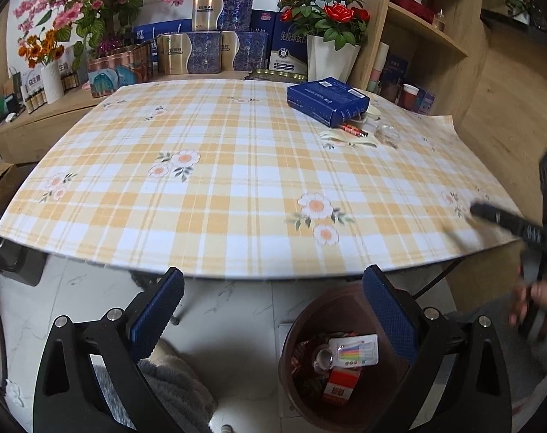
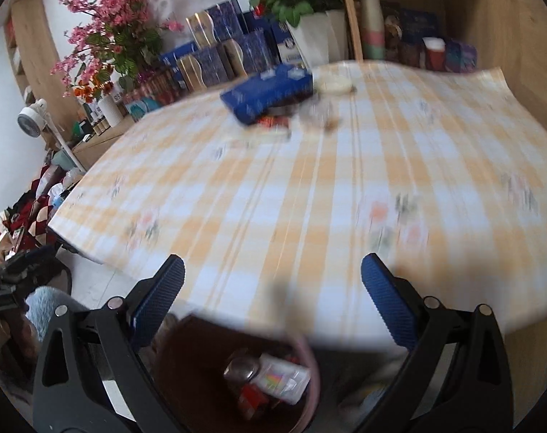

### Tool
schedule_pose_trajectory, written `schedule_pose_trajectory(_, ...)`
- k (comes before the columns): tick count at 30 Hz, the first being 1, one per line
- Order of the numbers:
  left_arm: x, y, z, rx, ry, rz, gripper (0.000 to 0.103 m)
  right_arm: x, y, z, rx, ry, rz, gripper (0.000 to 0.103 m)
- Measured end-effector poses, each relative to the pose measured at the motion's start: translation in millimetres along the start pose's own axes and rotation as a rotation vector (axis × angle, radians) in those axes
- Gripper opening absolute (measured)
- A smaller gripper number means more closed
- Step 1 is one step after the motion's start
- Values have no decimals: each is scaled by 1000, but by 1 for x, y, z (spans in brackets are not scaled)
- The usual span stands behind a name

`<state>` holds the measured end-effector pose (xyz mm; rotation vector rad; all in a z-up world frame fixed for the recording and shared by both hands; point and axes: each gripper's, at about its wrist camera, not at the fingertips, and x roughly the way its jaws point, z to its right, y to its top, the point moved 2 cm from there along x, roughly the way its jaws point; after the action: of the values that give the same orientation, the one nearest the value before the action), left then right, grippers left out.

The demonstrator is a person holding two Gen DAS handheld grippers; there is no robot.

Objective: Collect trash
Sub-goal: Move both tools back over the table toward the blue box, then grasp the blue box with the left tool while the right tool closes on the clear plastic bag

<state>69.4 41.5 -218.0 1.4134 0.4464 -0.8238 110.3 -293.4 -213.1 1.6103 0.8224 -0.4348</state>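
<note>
Our left gripper point(image 1: 273, 310) and right gripper point(image 2: 272, 299) both have their jaws spread, empty, above the brown bin point(image 1: 291, 332) holding trash. Across the checked counter point(image 1: 215, 166), a blue box point(image 1: 327, 99) lies over a red wrapper point(image 1: 353, 130).

Looking like a lived-in home, maybe doubling as a small stockroom. Sitting in the middle: a table point(image 1: 215, 166) under a checked floral cloth. Lining the back wall: fake flowers point(image 1: 93, 3), potted roses point(image 1: 327, 11), stacked blue gift boxes point(image 1: 208, 47). Wooden shelves point(image 1: 428, 32) holding cups, a bin point(image 1: 345, 361) standing on marble-look tiles, a fan point(image 2: 31, 119) off to the side.
</note>
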Motion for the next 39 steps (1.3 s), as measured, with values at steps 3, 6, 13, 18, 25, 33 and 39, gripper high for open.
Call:
schedule_pose_trajectory(3,9,19,3,4,-10,12,97,21,53,17,-67,-6,35,97)
schedule_pose_trajectory(6,21,43,8,16,-11,26,97,52,89,29,-99,-18,29,97)
schedule_pose_trajectory(13,58,107,27,67,-14,47,97,136,130,53,-22,-25,-65,75)
schedule_pose_trajectory(18,86,138,42,107,-29,41,97,165,125,54,0,-10,-113,61)
schedule_pose_trajectory(25,125,153,64,170,-36,1,97,167,122,51,-16,28,-114,34)
schedule_pose_trajectory(33,179,184,106,256,-29,-45,97,136,120,67,77,19,62,19)
schedule_pose_trajectory(39,227,216,150,399,52,-59,97,137,124,76,112,23,70,18)
